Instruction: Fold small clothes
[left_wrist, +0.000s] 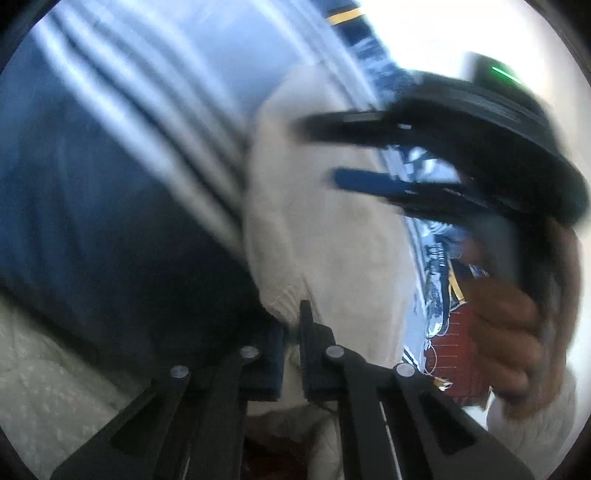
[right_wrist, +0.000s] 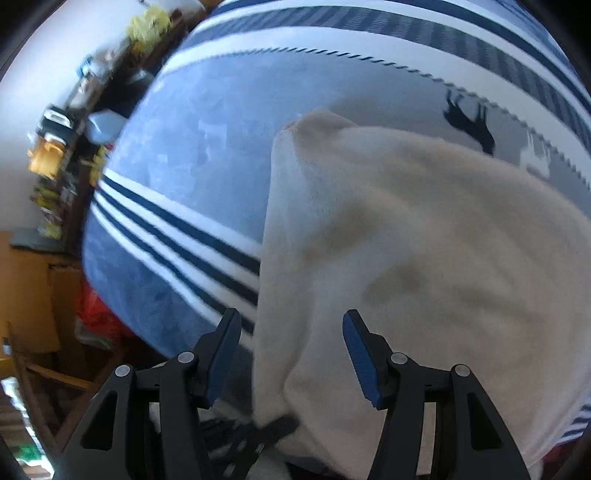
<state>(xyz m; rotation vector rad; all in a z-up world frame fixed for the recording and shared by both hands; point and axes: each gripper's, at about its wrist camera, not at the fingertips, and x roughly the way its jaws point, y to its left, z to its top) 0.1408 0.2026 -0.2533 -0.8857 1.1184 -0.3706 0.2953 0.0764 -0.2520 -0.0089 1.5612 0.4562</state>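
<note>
A cream fleece garment (left_wrist: 325, 229) lies on a blue blanket with white and navy stripes (left_wrist: 110, 184). My left gripper (left_wrist: 293, 325) is shut on the garment's gathered hem, and cloth shows between its pads. In the left wrist view my right gripper (left_wrist: 321, 149) hovers blurred over the garment with its jaws apart, held by a hand (left_wrist: 509, 325). In the right wrist view the right gripper (right_wrist: 291, 315) points steeply down, open, its fingers either side of the garment's (right_wrist: 424, 258) left edge without touching it. A dark finger (right_wrist: 273, 430), apparently the left gripper's, pinches the near corner.
The blanket (right_wrist: 192, 147) bears a black animal figure (right_wrist: 469, 125) beyond the garment. Cluttered shelves (right_wrist: 62, 147) and wooden furniture (right_wrist: 29, 277) stand off its left side, with something red (right_wrist: 96, 314) below. A white quilted surface (left_wrist: 44, 369) borders the blanket.
</note>
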